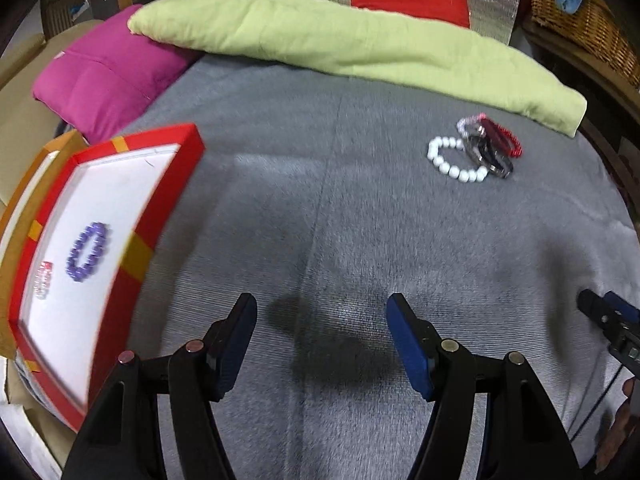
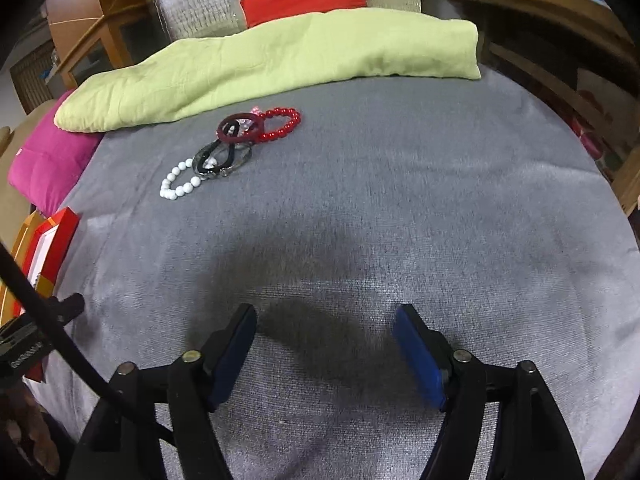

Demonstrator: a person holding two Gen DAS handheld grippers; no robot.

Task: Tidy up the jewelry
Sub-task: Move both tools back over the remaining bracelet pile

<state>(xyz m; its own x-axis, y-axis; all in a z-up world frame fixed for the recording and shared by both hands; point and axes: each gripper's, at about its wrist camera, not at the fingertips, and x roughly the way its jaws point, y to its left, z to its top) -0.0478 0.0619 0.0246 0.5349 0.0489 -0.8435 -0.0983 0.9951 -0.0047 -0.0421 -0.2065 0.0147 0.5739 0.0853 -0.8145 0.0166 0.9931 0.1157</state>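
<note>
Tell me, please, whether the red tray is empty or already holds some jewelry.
Not empty. The red tray holds a purple bead bracelet and a smaller pale, pinkish piece on its white lining; blur hides what that piece is.

bracelets [image 2: 236, 148] heaped beyond spread right tongs [image 2: 324, 320]

my right claw [image 1: 608, 316] is poking in at the left view's right edge, mostly cut off, jaws unreadable there | red tray [image 1: 176, 184] is smearing with blur, near corner cropped | small pink piece [image 1: 43, 280] in it is blurring past naming | clear bangle [image 2: 222, 159] is hiding part of the white beads [image 2: 176, 184]
</note>
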